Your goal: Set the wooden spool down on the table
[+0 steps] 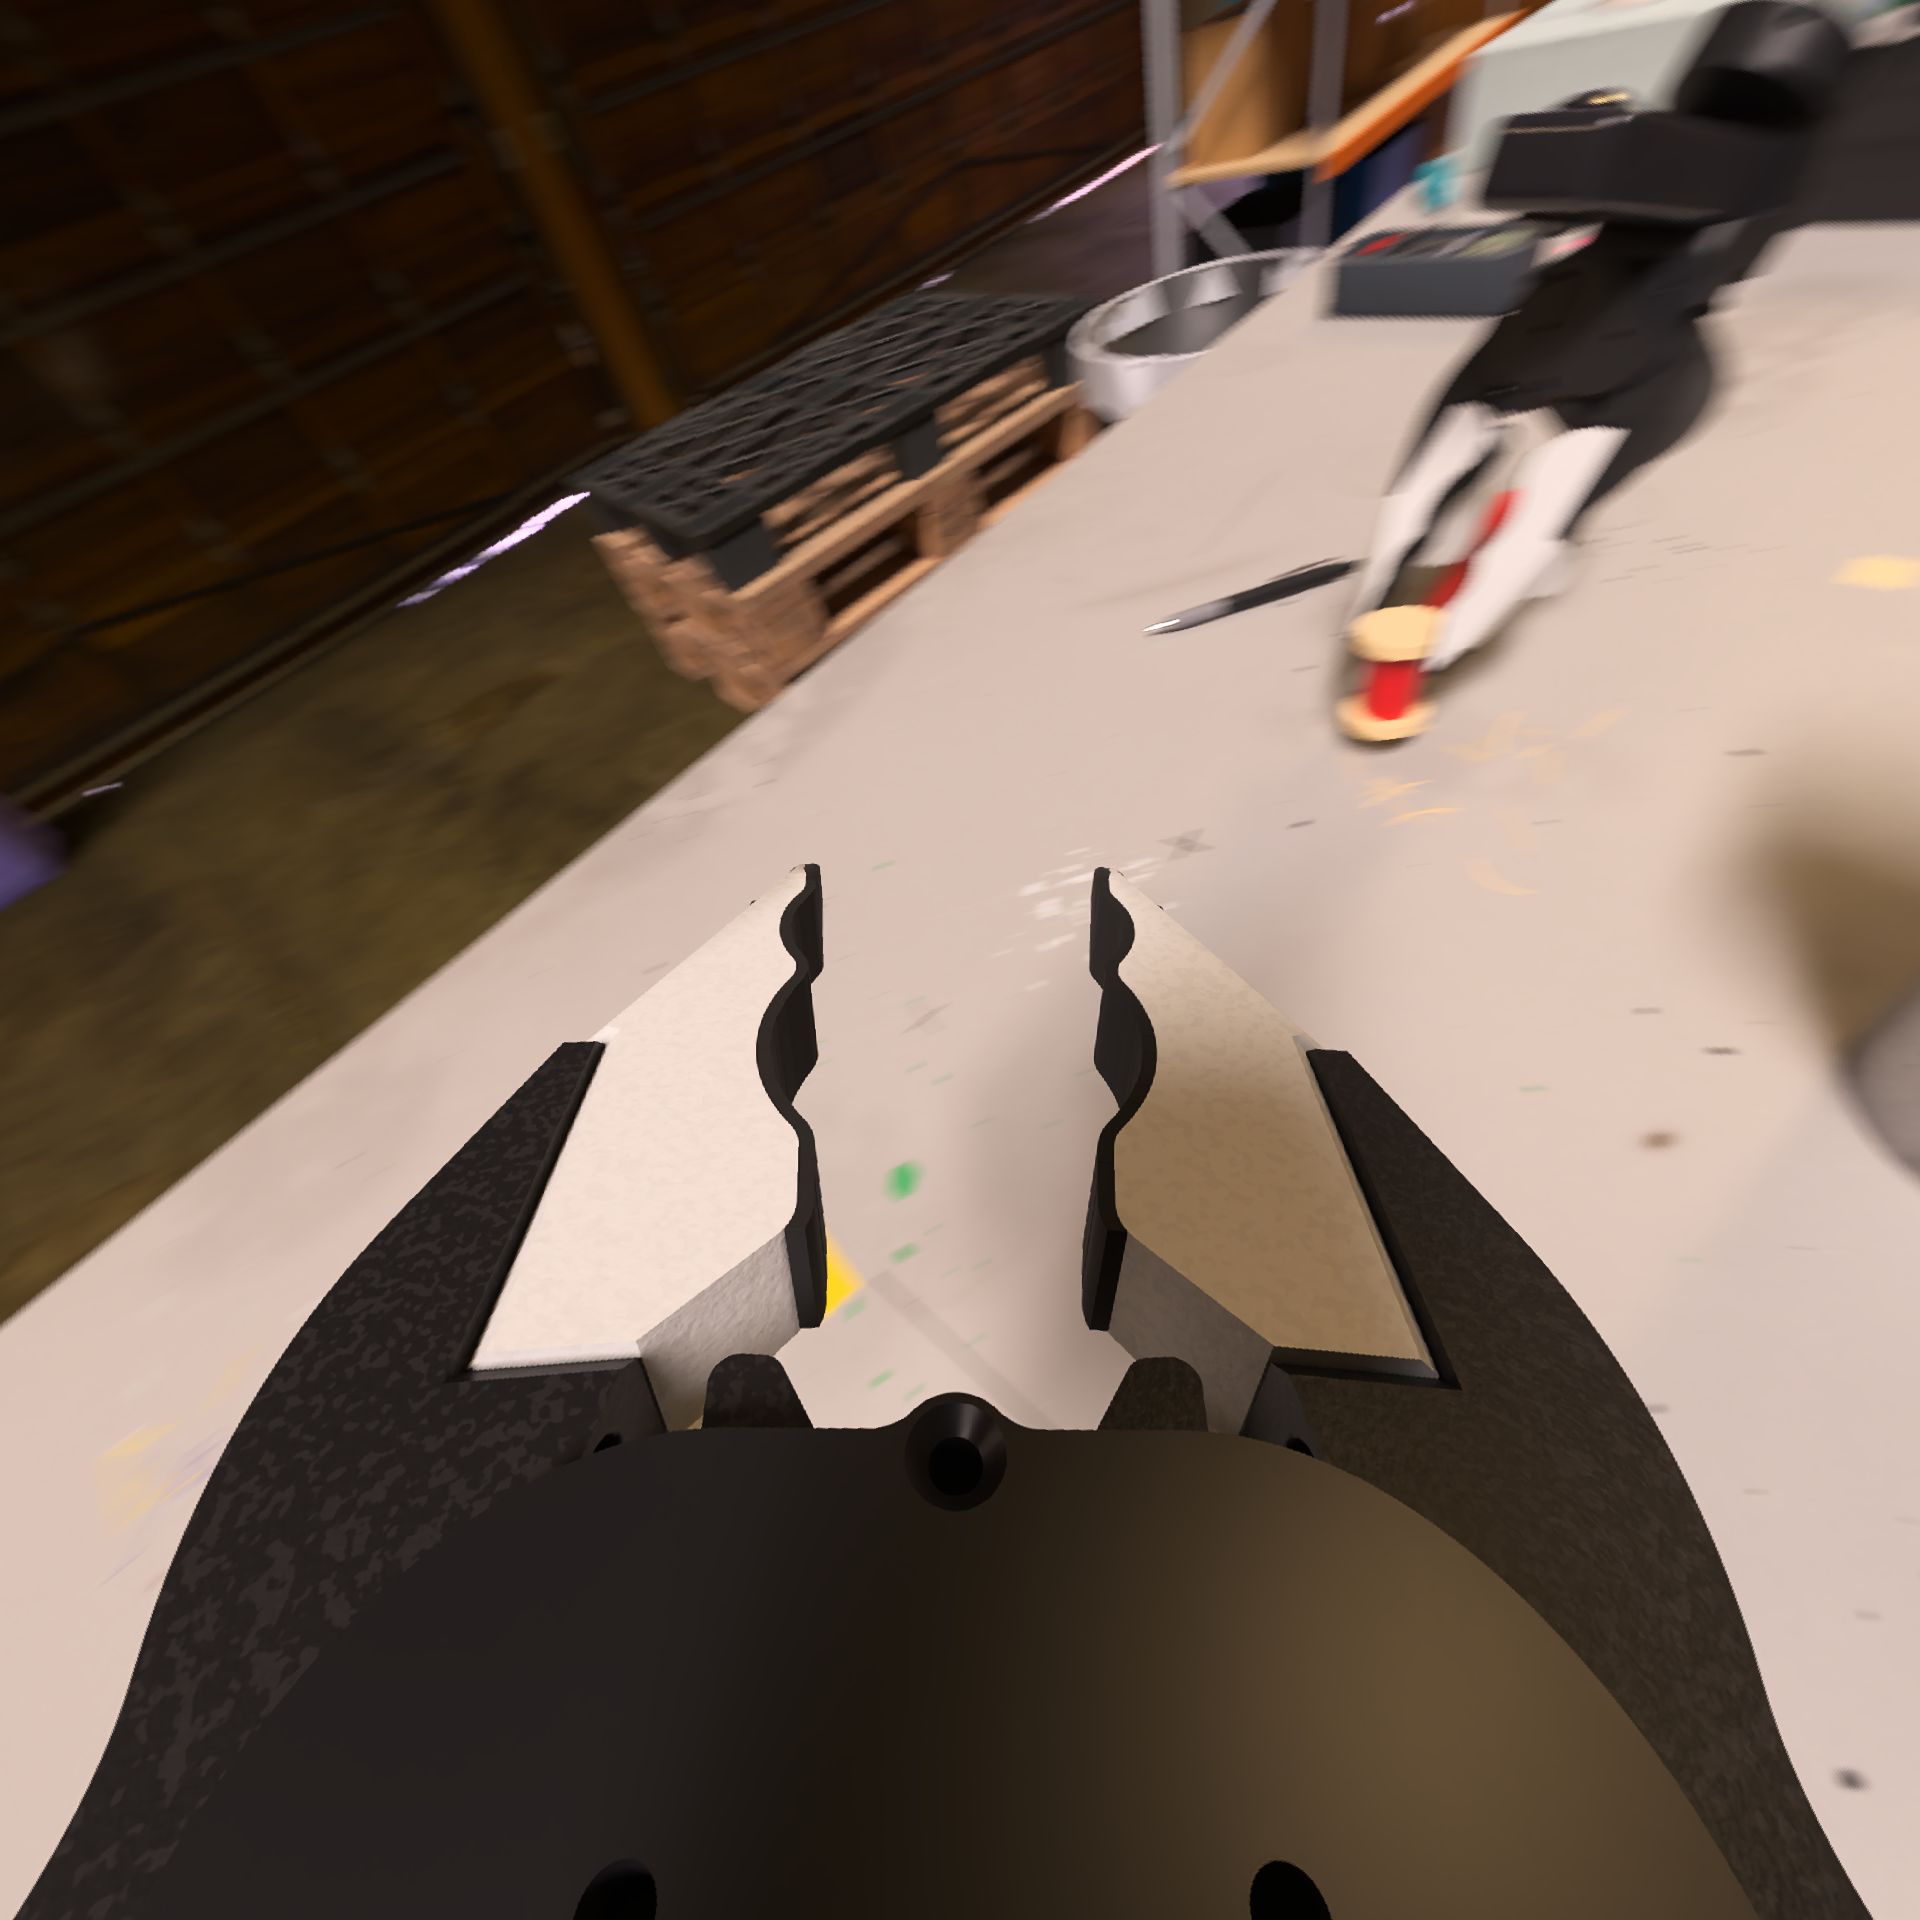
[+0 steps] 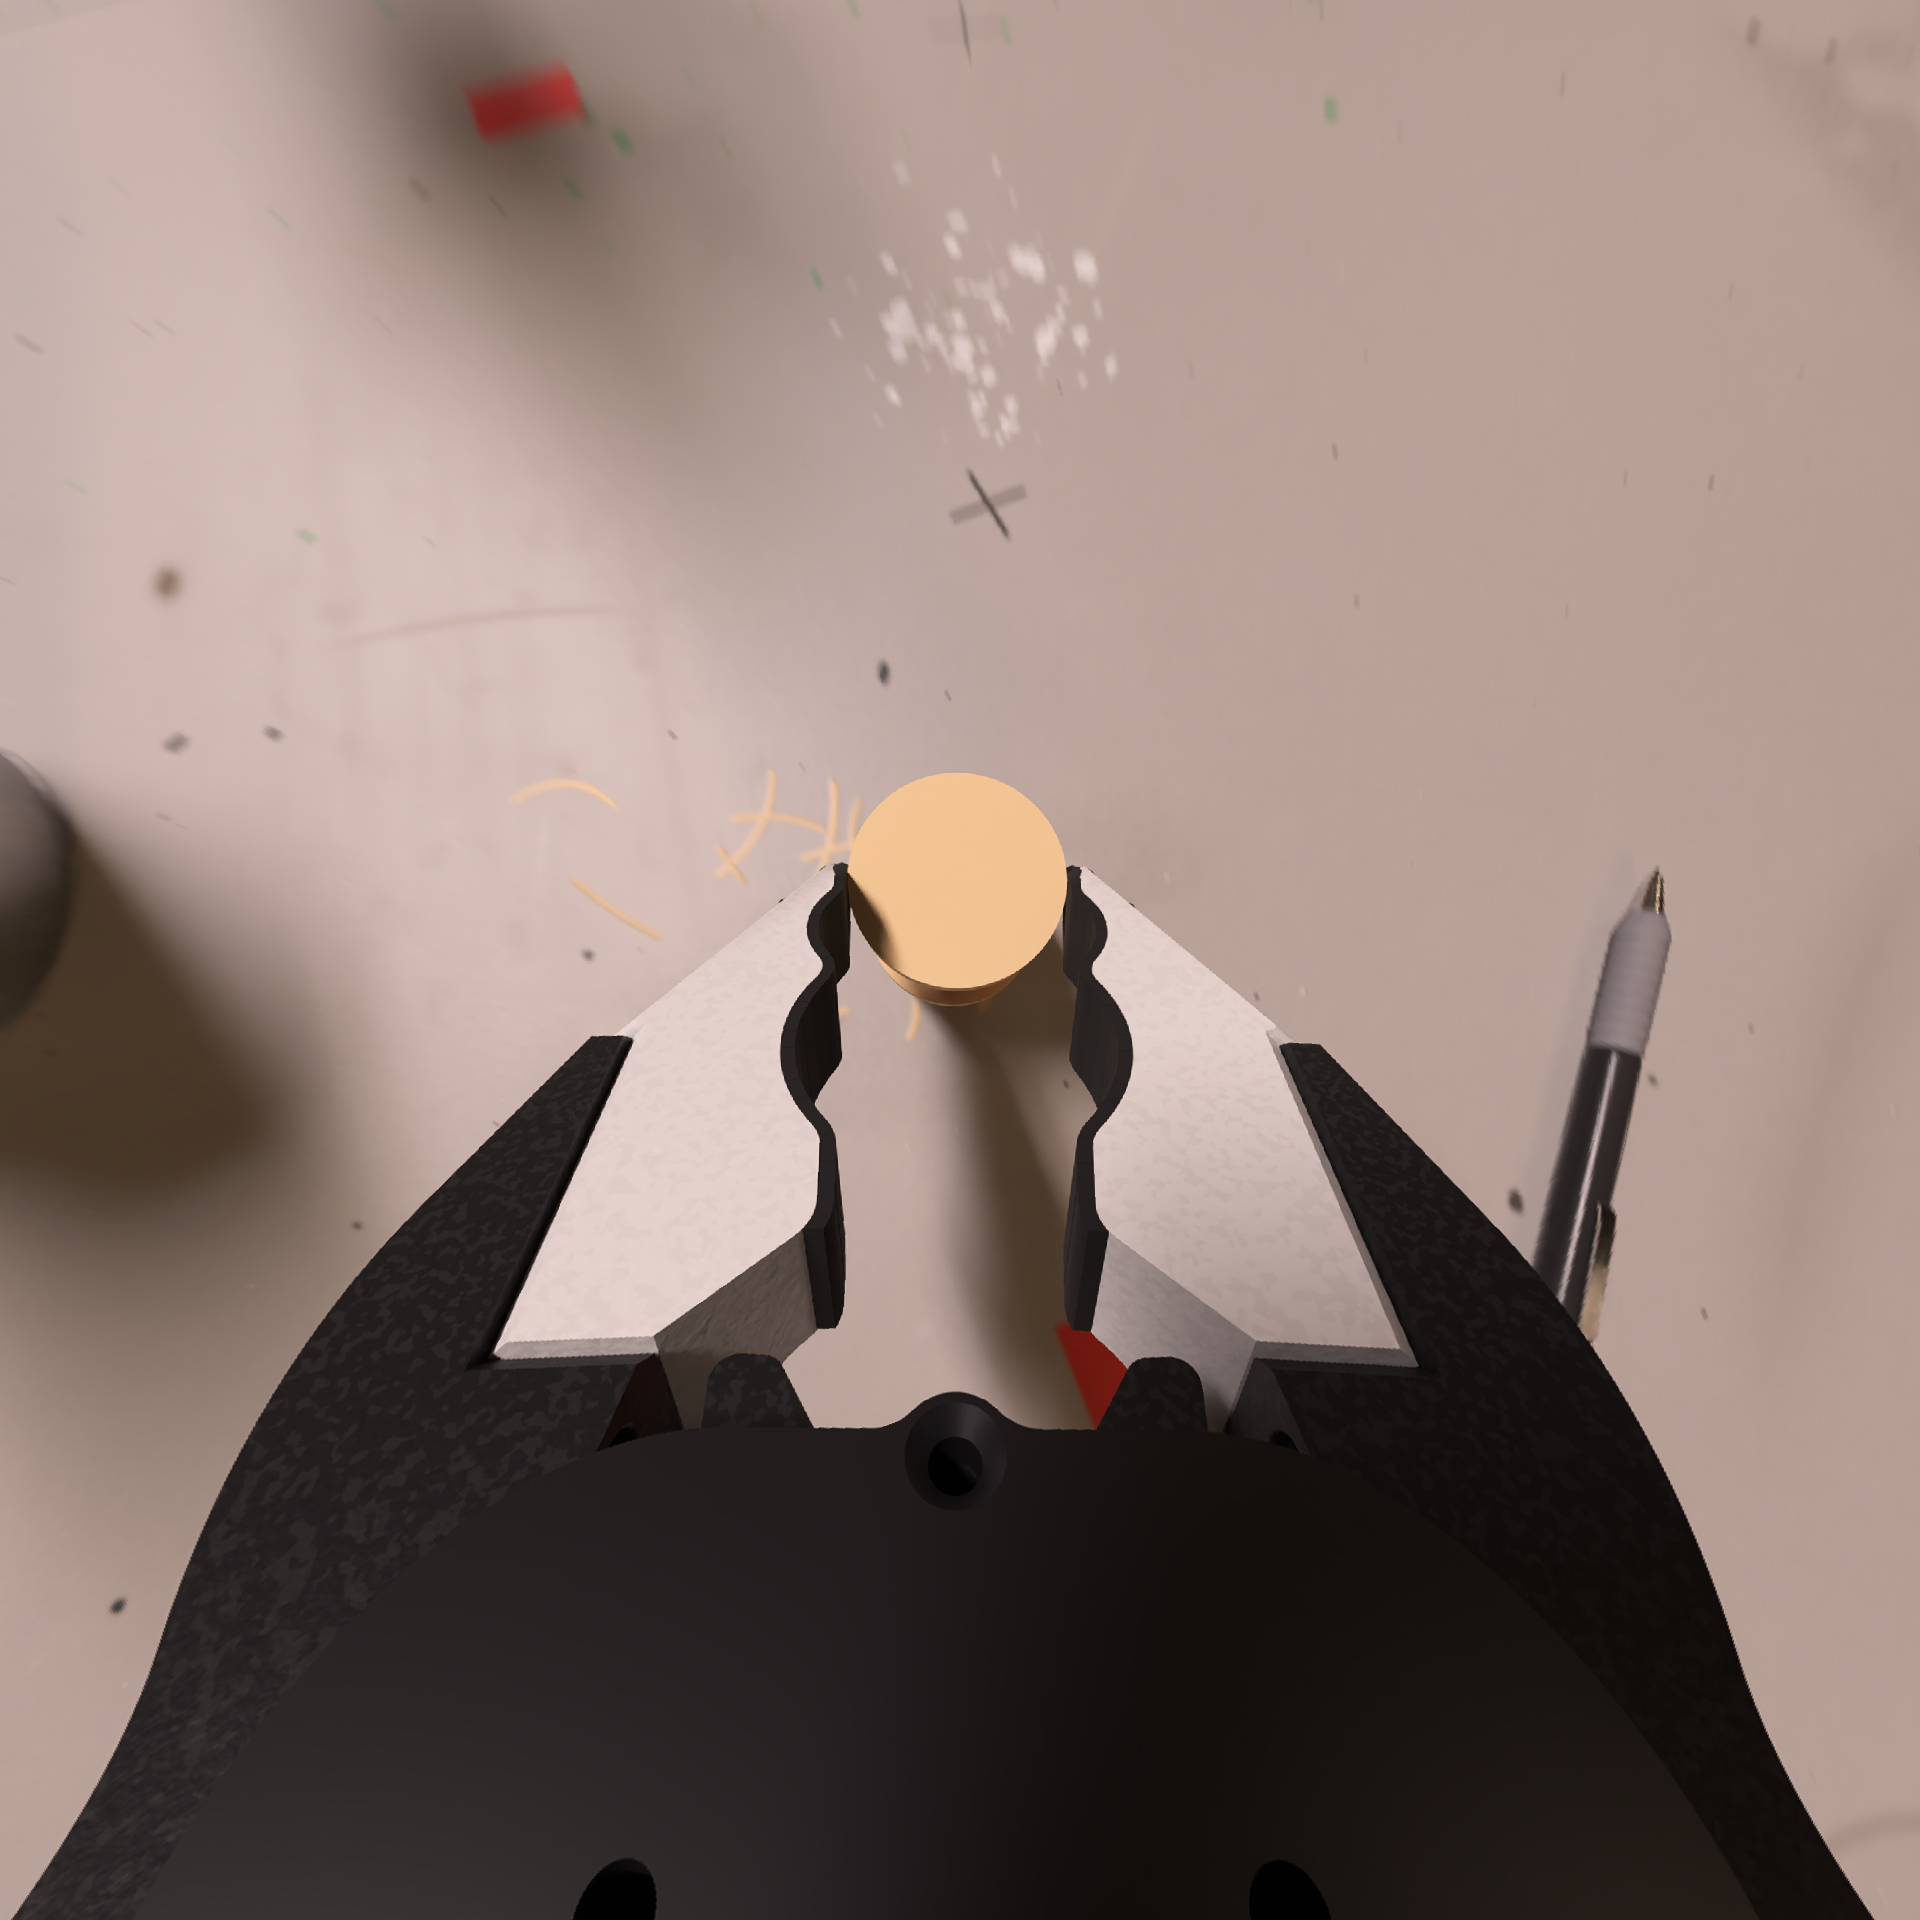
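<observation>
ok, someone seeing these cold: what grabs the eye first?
The wooden spool with red thread, upright between the right gripper's fingertips, its round top facing the right wrist camera. In the left wrist view the left gripper hangs open and empty over the table. A pen lies beside the right gripper.

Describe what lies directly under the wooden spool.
Under the wooden spool only bare table shows, with faint orange scratches around it. The spool's top flange hides its base, so contact with the table cannot be confirmed.

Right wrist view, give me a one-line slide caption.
Right tongs grip the wooden spool by its flange above the speckled table, a pen lying alongside.
</observation>
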Tool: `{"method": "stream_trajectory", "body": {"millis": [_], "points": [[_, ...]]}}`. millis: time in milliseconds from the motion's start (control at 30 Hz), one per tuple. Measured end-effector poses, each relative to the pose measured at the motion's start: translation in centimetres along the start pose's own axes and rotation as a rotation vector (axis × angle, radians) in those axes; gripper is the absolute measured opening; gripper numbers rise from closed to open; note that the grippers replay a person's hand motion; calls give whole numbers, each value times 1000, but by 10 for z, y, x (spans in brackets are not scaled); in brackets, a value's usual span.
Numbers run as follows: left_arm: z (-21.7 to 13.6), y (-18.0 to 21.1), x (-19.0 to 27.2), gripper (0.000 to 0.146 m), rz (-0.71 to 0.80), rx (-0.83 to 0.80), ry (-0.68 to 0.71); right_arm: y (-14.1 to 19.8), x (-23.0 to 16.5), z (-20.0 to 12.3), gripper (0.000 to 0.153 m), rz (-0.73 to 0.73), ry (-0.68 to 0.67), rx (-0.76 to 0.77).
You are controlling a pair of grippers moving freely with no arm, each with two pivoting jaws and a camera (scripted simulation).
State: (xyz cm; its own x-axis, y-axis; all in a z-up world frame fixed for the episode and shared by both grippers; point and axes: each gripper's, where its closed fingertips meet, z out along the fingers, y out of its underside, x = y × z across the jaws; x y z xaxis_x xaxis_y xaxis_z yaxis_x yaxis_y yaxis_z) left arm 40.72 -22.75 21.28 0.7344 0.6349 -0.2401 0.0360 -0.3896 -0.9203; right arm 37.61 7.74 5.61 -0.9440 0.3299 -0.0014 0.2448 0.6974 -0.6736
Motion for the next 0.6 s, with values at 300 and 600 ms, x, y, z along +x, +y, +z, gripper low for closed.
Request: {"method": "stream_trajectory", "body": {"millis": [300,600], "points": [[-86,87,-133,50,-191,-378,-287,12,12,9,41,-1,53,-43],[-60,185,-173,44,-337,-590,-289,-22,24,-24,45,-2,179,155]]}}
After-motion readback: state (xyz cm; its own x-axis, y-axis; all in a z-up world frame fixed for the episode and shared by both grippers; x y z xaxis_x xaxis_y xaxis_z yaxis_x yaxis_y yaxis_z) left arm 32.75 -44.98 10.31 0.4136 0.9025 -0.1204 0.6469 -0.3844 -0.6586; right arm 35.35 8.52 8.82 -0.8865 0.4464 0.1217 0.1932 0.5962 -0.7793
